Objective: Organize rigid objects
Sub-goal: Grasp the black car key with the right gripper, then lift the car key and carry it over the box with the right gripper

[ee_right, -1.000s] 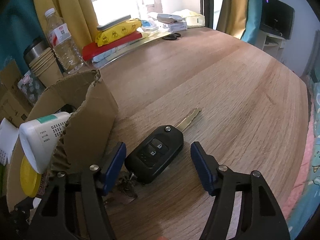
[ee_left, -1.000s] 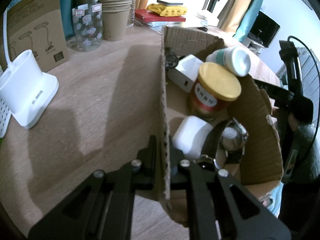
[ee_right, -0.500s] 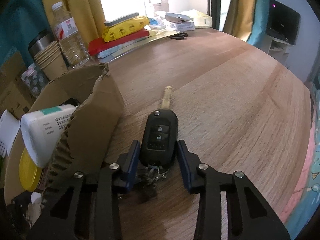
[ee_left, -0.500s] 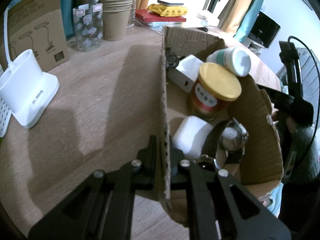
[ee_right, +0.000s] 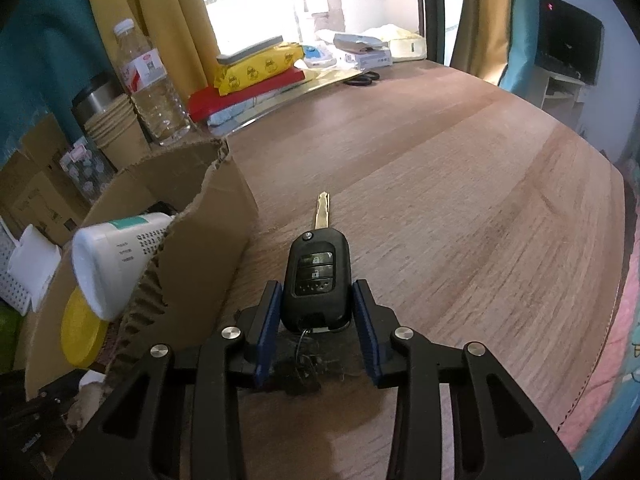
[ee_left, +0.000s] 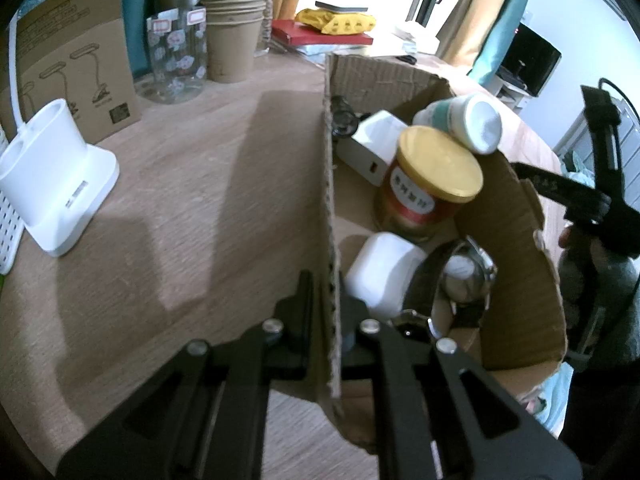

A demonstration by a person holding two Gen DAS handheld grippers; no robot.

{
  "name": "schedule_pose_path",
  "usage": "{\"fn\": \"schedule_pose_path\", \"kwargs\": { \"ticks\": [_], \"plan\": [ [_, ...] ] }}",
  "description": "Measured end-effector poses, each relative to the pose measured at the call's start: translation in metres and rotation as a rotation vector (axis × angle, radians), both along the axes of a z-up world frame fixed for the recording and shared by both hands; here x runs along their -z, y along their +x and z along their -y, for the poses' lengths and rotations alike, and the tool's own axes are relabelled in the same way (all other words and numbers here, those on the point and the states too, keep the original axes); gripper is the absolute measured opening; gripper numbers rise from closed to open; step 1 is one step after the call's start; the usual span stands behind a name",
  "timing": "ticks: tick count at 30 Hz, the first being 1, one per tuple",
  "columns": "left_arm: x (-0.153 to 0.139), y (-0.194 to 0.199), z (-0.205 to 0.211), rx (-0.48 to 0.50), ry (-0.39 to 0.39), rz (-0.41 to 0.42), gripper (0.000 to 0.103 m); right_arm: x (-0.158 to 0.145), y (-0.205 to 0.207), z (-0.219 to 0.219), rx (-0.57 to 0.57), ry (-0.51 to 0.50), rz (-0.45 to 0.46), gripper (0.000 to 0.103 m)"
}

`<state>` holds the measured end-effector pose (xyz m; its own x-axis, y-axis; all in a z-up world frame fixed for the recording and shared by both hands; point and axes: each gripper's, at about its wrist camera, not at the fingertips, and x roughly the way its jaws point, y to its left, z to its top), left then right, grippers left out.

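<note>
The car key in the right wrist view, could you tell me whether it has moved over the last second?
Yes. The car key has swung round: its blade pointed right of the cardboard box, and now points straight ahead, gripped between the right tongs.

A wooden table (ee_right: 460, 168) carries a cardboard box (ee_left: 520, 280), paper cups (ee_left: 232, 40) and books (ee_right: 244, 94).

lock and unlock icons on car key (ee_right: 316, 280) buttons
</note>
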<state>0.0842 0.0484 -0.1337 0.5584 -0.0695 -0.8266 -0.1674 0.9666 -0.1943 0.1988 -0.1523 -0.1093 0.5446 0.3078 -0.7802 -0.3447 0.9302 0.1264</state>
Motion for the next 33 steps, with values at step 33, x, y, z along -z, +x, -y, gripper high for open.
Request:
{"fn": "schedule_pose_path", "kwargs": {
  "ticks": [33],
  "plan": [
    [-0.001, 0.0, -0.003, -0.003, -0.005, 0.004, 0.008, -0.133, -0.068, -0.017, -0.143, 0.129, 0.21, 0.037]
  ]
}}
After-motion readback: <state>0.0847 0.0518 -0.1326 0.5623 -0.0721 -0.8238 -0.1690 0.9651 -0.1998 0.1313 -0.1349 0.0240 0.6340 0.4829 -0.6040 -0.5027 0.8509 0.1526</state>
